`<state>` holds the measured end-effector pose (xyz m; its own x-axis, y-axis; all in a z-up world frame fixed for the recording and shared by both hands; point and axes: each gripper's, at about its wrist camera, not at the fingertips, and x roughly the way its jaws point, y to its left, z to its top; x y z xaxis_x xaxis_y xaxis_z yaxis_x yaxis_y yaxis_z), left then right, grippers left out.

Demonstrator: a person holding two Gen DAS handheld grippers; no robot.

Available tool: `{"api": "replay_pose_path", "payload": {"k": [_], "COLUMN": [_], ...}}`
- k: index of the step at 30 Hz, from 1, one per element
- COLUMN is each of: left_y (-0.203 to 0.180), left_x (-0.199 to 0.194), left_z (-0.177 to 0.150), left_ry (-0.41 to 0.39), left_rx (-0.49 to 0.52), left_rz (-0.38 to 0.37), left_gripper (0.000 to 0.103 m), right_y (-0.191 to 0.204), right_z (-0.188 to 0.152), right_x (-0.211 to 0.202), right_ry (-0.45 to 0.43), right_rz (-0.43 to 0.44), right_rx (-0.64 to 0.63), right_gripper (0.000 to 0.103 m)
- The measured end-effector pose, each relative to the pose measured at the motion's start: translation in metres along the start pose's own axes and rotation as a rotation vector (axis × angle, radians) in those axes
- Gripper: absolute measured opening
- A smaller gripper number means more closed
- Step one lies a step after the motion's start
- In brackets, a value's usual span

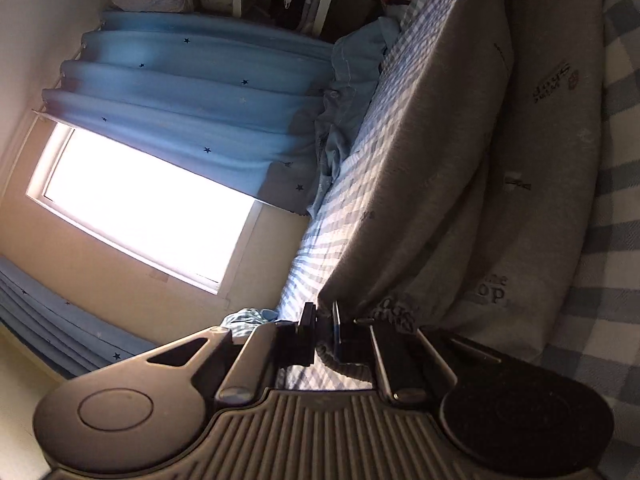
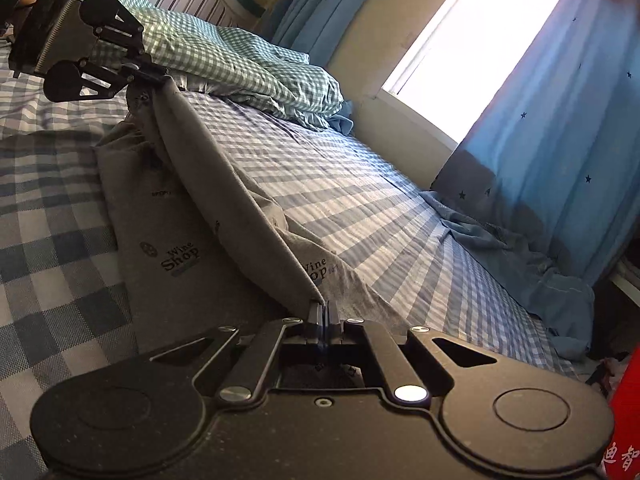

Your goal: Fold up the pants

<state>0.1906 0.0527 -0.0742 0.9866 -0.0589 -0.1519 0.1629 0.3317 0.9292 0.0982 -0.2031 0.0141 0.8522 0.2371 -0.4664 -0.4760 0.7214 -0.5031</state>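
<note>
Checked blue and white cloth covers the big bed (image 2: 360, 208), which fills most of both views. Behind the bed is a pale wall with a bright window (image 2: 476, 40). Blue curtains (image 2: 560, 128) with little dark stars hang beside the window, and their bottom ends lie bunched up on the far side of the bed.

Next in size are the grey pants (image 2: 168, 264). They lie stretched out along the bed, with dark words like "Wine Shop" printed on them. One long edge of the pants is lifted up off the sheet, like a little tent, and it runs in a straight line from one claw to the other. The rest of the grey cloth lies flat under it on the bed.

A green and white checked pillow (image 2: 224, 56) sits puffy at the head of the bed, near the far end of the pants.

The left gripper (image 2: 158, 76) is black and is at the far end, close to the pillow. Its two fingers are pinched on the gathered end of the pants.

The right gripper (image 2: 323, 310) is at the near end. Its fingers are pressed tight together, with a corner of the grey pants squeezed between them.
</note>
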Motion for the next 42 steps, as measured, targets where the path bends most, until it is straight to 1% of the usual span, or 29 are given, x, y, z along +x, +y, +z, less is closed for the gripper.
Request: {"api": "replay_pose_path", "payload": {"k": [2,4,6,7,8,10,13,15,18,20,22,23,24,25,27,29,30,32,33,34,35,36,37,38,40,41,42], "left_y": [0.010,0.020,0.020,0.016,0.010,-0.009,-0.045,-0.062,-0.074,-0.064,-0.052,-0.045,-0.043,-0.045,-0.057,-0.067,-0.064,-0.063,-0.062,-0.057,-0.057,-0.050,-0.039,-0.028,-0.003,0.007,0.018], "left_x": [0.009,0.010,0.004,0.002,-0.001,-0.007,-0.013,-0.015,-0.014,-0.011,-0.008,-0.006,-0.003,-0.001,-0.001,-0.001,0.000,0.001,0.001,0.001,-0.006,-0.010,-0.010,-0.011,-0.011,-0.011,-0.012], "left_z": [0.007,0.010,0.007,0.003,-0.001,-0.012,-0.032,-0.038,-0.036,-0.029,-0.024,-0.022,-0.020,-0.020,-0.021,-0.014,-0.013,-0.007,-0.008,-0.009,-0.012,-0.012,-0.010,-0.010,-0.014,-0.017,-0.022], "left_ry": [-0.013,-0.056,-0.119,-0.139,-0.149,-0.155,-0.169,-0.171,-0.144,-0.102,-0.053,-0.035,-0.025,-0.019,-0.024,-0.041,-0.044,-0.025,-0.006,0.008,0.018,0.028,0.045,0.067,0.120,0.147,0.184], "left_rx": [-0.021,-0.042,-0.007,0.019,0.045,0.106,0.242,0.264,0.230,0.152,0.049,0.007,-0.019,-0.021,0.037,0.085,0.098,0.101,0.097,0.088,0.060,0.007,-0.062,-0.142,-0.327,-0.414,-0.516], "left_rz": [0.051,0.106,0.141,0.146,0.140,0.098,0.050,0.012,-0.046,-0.112,-0.201,-0.230,-0.235,-0.216,-0.124,-0.077,-0.083,-0.120,-0.139,-0.156,-0.169,-0.179,-0.199,-0.229,-0.294,-0.315,-0.340], "left_gripper": [0.008,0.008,0.008,0.008,0.008,0.008,0.008,0.008,0.011,0.013,0.014,0.014,0.014,0.014,0.014,0.014,0.014,0.014,0.017,0.026,0.032,0.044,0.053,0.058,0.078,0.081,0.084], "right_y": [0.002,0.003,0.008,0.013,0.018,0.031,0.047,0.053,0.055,0.057,0.060,0.062,0.064,0.067,0.069,0.070,0.071,0.071,0.072,0.072,0.074,0.077,0.078,0.078,0.078,0.078,0.079], "right_z": [0.006,0.010,0.011,0.009,0.007,-0.001,-0.011,-0.015,-0.016,-0.014,-0.014,-0.015,-0.017,-0.019,-0.023,-0.024,-0.024,-0.025,-0.027,-0.028,-0.031,-0.033,-0.035,-0.036,-0.038,-0.038,-0.038], "right_x": [-0.001,-0.007,-0.015,-0.017,-0.019,-0.021,-0.021,-0.021,-0.023,-0.026,-0.028,-0.028,-0.027,-0.024,-0.022,-0.022,-0.023,-0.026,-0.026,-0.027,-0.027,-0.028,-0.028,-0.029,-0.031,-0.032,-0.033], "right_ry": [-0.013,-0.035,-0.049,-0.048,-0.042,-0.021,0.012,0.025,0.030,0.026,0.030,0.036,0.046,0.057,0.067,0.068,0.065,0.063,0.065,0.069,0.071,0.074,0.077,0.077,0.074,0.073,0.072], "right_rz": [-0.024,-0.040,-0.047,-0.047,-0.041,-0.025,0.003,0.004,-0.003,-0.011,-0.011,-0.006,-0.002,0.002,0.010,0.010,0.006,0.003,0.006,0.011,0.012,0.012,0.014,0.017,0.019,0.016,0.010], "right_rx": [-0.013,-0.019,-0.025,-0.034,-0.046,-0.071,-0.088,-0.090,-0.073,-0.084,-0.107,-0.116,-0.124,-0.131,-0.126,-0.121,-0.125,-0.123,-0.115,-0.110,-0.110,-0.111,-0.105,-0.093,-0.074,-0.071,-0.073], "right_gripper": [0.000,0.000,0.000,0.000,0.000,0.000,0.000,0.000,0.000,0.000,0.000,0.000,0.000,0.000,0.000,0.000,0.000,0.000,0.000,0.000,0.000,0.000,0.000,0.000,0.000,0.001,0.008]}}
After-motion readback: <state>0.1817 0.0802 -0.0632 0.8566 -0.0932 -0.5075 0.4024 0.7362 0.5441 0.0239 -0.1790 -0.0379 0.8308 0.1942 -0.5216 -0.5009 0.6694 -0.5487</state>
